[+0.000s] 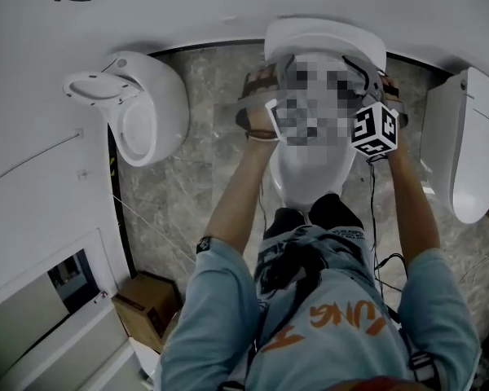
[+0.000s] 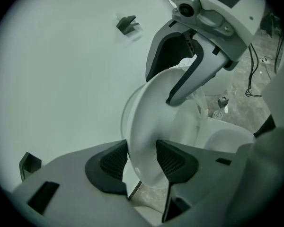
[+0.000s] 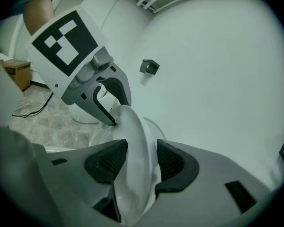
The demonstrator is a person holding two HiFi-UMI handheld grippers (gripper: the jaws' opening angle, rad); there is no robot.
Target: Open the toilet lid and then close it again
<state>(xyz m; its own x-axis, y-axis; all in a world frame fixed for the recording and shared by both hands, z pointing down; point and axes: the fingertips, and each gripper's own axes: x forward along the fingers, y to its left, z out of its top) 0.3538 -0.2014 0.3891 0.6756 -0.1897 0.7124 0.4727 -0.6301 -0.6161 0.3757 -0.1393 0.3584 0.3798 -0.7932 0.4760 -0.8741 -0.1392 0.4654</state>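
Here the left gripper (image 2: 142, 157) and the right gripper (image 3: 142, 157) each clamp their ribbed pads on the rim of the toilet lid (image 3: 132, 126), one at either side. That placement is probably chosen so the wide lid swings evenly without twisting. The lid stands raised, close to upright, above the bowl (image 1: 310, 182) and near the pale wall (image 2: 61, 79), so the opening half seems about done. It is a smooth, glossy white shell, thin and curved at its edge.
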